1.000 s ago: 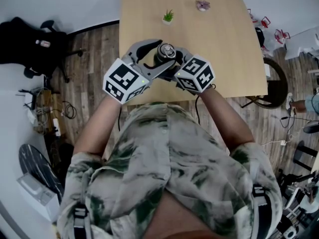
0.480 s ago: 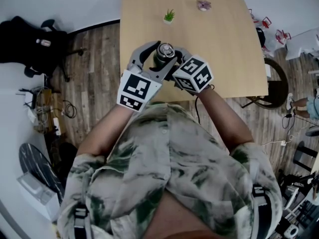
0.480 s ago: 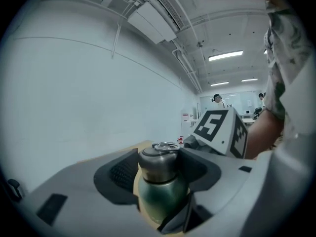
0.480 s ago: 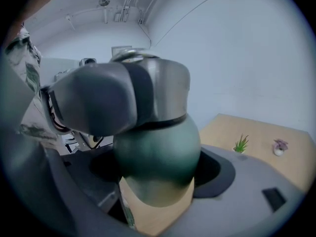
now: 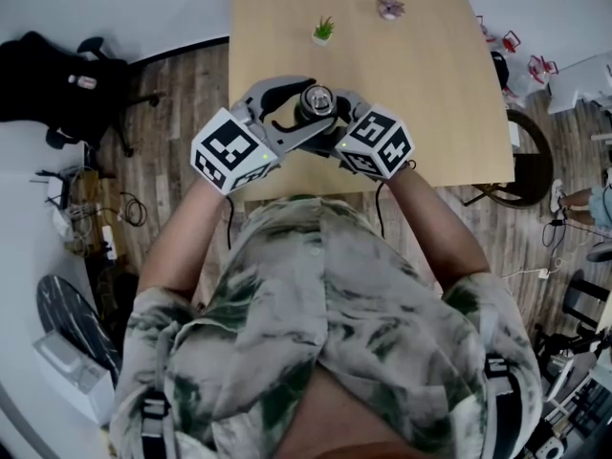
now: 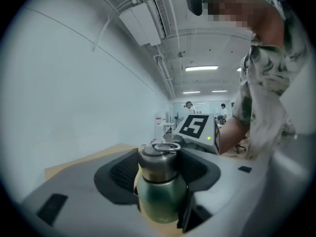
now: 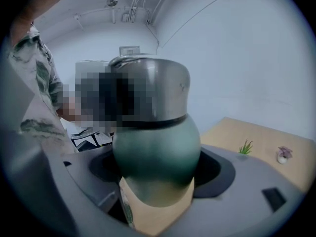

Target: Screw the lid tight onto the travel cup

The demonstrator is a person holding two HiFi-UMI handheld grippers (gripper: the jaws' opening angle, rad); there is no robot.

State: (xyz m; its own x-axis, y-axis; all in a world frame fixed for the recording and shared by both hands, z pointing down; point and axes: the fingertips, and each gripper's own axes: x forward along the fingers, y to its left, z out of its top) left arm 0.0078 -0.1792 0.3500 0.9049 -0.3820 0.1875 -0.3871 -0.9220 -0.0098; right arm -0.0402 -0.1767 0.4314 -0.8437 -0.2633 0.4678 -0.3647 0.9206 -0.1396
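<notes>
**Turn goes round the upright axis**

The cup (image 7: 153,147) stands upright, straight ahead between both pairs of jaws; my right gripper (image 7: 157,174) clamps its green body low; my left gripper (image 6: 159,168) is higher, jaws closed on the lid (image 6: 159,158); so I judge the left one must twist round this vertical axis; the left gripper view shows the lid's ring on top; the right gripper view shows the dark seam under the lid.

Little potted plant (image 5: 323,32) and a small pinkish thing (image 5: 389,10) sit on the wooden table (image 5: 440,94); black office chair (image 5: 57,84) off left.
</notes>
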